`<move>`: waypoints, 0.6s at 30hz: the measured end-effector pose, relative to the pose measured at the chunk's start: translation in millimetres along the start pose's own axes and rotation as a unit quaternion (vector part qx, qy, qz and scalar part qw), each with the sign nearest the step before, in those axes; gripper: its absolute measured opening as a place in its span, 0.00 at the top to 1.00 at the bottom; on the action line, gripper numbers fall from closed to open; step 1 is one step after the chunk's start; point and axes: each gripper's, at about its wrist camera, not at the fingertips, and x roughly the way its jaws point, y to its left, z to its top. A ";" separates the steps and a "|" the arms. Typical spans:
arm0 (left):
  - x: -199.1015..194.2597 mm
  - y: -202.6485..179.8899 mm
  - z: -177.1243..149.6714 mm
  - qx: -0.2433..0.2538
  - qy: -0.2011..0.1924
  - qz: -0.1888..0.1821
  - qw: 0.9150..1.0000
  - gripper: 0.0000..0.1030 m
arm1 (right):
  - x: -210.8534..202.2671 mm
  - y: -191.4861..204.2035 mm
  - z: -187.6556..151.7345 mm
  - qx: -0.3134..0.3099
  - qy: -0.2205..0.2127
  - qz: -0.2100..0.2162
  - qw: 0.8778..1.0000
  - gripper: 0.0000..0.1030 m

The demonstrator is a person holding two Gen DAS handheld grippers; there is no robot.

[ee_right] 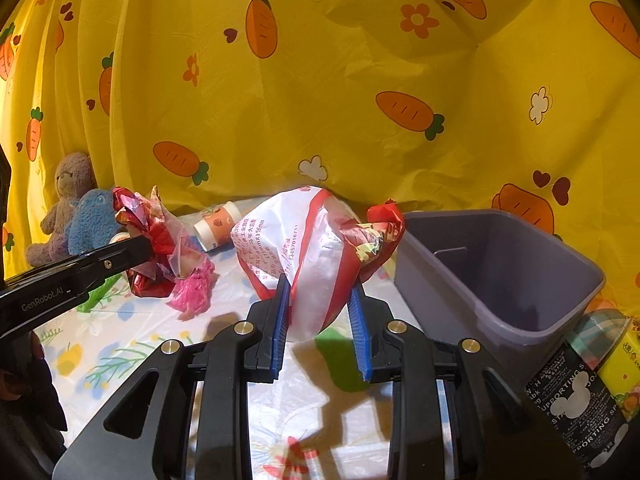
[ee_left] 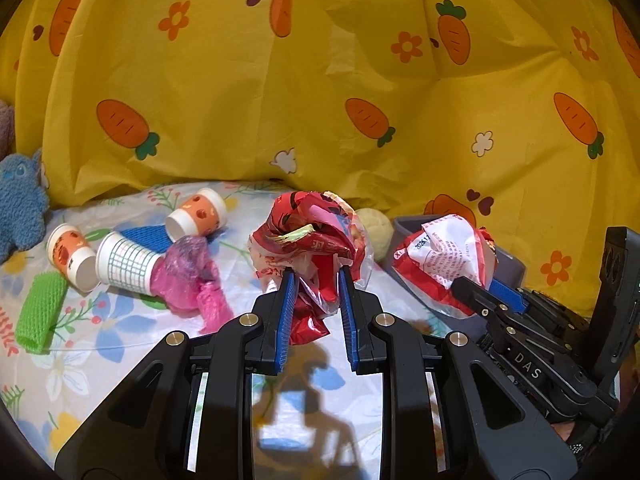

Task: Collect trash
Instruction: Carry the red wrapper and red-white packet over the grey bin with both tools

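My left gripper (ee_left: 318, 276) is shut on a crumpled red plastic bag (ee_left: 310, 236) and holds it above the floral sheet; the bag also shows in the right wrist view (ee_right: 148, 236). My right gripper (ee_right: 320, 292) is shut on a white and red crumpled wrapper (ee_right: 312, 248), held just left of the grey bin (ee_right: 540, 320). That wrapper shows in the left wrist view (ee_left: 444, 260) in front of the bin (ee_left: 508, 264). Three paper cups (ee_left: 124, 264) lie on their sides at left with a pink plastic bag (ee_left: 192, 276).
A green foam net (ee_left: 40, 312) and a blue one (ee_left: 148, 236) lie by the cups. Plush toys (ee_right: 80, 216) sit at the far left. A yellow carrot-print curtain (ee_left: 320, 100) hangs behind. A black can (ee_right: 576, 396) and packets stand right of the bin. A pale ball (ee_left: 376, 228) lies behind.
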 end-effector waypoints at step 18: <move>89.6 -113.5 50.4 0.063 0.026 -0.155 0.986 0.79 | -2.9 -104.3 27.0 0.048 -0.035 -0.156 0.986 0.72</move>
